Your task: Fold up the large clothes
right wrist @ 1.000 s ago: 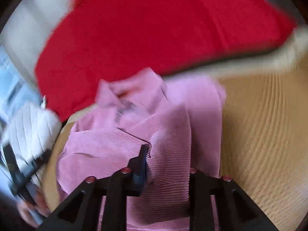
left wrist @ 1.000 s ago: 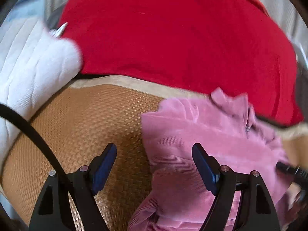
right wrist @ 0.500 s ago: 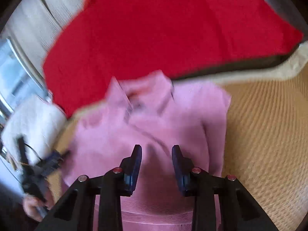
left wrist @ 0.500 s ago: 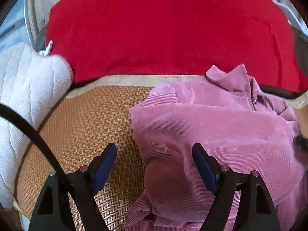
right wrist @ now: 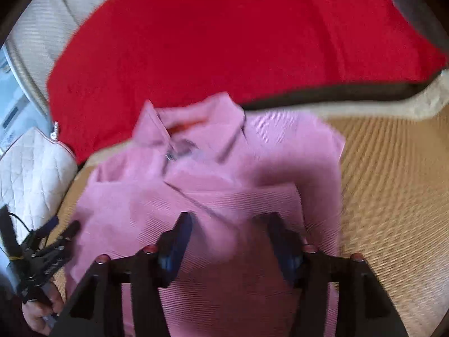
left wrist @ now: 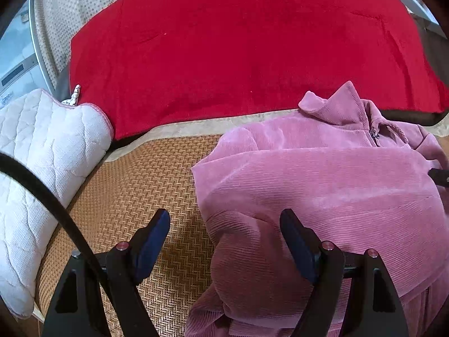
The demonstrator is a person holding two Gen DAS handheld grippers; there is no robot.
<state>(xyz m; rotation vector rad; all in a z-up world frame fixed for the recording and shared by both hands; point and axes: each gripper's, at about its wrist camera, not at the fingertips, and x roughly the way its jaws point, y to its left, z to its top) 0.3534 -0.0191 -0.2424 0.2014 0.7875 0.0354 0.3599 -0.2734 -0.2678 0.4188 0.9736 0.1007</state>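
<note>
Lying folded on woven mat [left wrist: 146,185], pink jacket [left wrist: 322,185] has bare mat left and right. Left gripper [left wrist: 224,241] wide, empty; right gripper [right wrist: 230,241] wide above jacket. Red blanket [left wrist: 238,47] behind, white pillow [left wrist: 42,157] left.

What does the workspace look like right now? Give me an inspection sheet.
Surface: woven tan herringbone mat, beige border at its far edge.
Job's things: pink corduroy zip-collar jacket, partly folded, collar toward the far edge.
Clutter: white quilted pad at left; red plush blanket beyond the mat.
Grippers: left tongs open, straddling the jacket's left edge; right tongs open over the jacket, view blurred.
Cables: black cable crossing the left view.
Surroundings: pale textured fabric behind the blanket; nothing else clear.
</note>
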